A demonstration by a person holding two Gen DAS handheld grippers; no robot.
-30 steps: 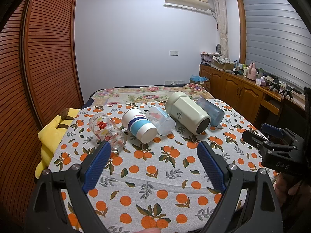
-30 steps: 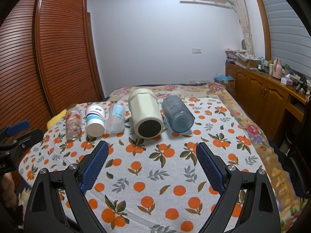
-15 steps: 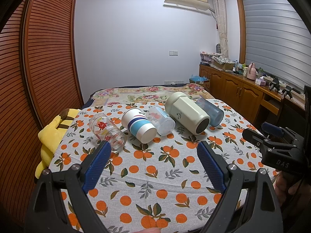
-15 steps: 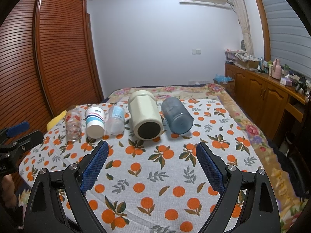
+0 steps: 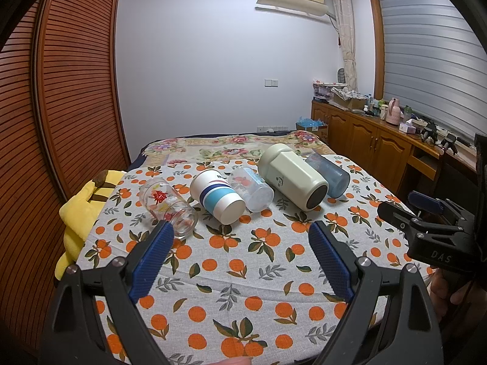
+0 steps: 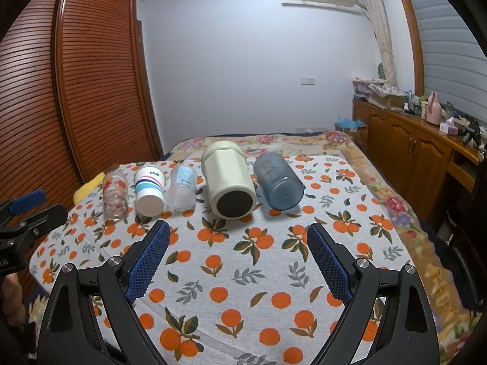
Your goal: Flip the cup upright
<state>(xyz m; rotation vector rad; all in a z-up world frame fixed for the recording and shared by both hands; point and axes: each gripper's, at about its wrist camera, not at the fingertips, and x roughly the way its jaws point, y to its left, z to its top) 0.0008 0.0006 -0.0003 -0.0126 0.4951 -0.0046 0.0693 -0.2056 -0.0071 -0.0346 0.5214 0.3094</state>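
Note:
Several cups lie on their sides in a row on the orange-print cloth (image 5: pixel 237 261): a clear glass with red print (image 5: pixel 167 205), a white cup with blue stripes (image 5: pixel 217 196), a clear plastic cup (image 5: pixel 251 188), a big cream mug (image 5: pixel 293 181) and a blue translucent cup (image 5: pixel 328 175). The same row shows in the right wrist view: glass (image 6: pixel 115 194), striped cup (image 6: pixel 149 194), plastic cup (image 6: pixel 182 191), cream mug (image 6: pixel 228 188), blue cup (image 6: pixel 278 182). My left gripper (image 5: pixel 240 255) is open and empty, short of the row. My right gripper (image 6: pixel 237 255) is open and empty, in front of the cream mug.
A yellow plush toy (image 5: pixel 82 213) lies at the cloth's left edge. A wooden wardrobe (image 5: pixel 61 106) stands on the left. A wooden cabinet (image 5: pixel 380 152) with clutter runs along the right wall. A floral bedspread (image 5: pixel 231 149) lies behind the cups.
The right gripper has edged slightly forward toward the cups. The left gripper has barely moved. Both stay open and the cups have not moved.

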